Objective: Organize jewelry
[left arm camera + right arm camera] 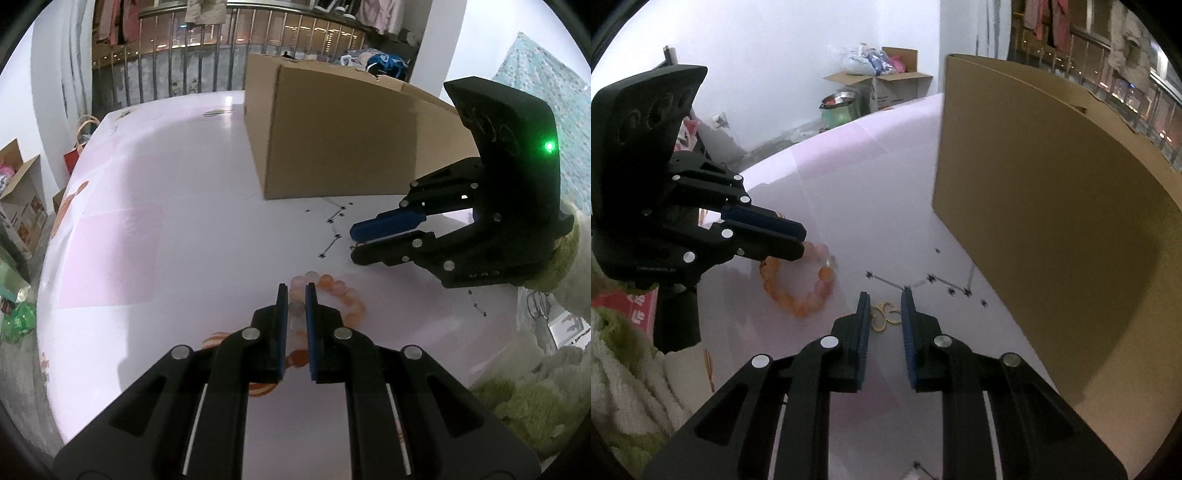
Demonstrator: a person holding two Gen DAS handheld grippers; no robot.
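Right claw (884,308), jaws narrowly apart around gold pendant (885,314), not yet gripping: should close squarely, lift gently, chain (886,282) trailing ahead.

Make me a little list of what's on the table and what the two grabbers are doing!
table: pale pink top
bead bracelet: orange and pink beads, lying flat on the table
left gripper: jaws nearly shut on the bracelet's beads
gold pendant: between the right gripper's fingers, on the table
right gripper: jaws open around the pendant, not pressing it
thin chain: dark star links, lying beside the box
cardboard box: stands behind the jewelry
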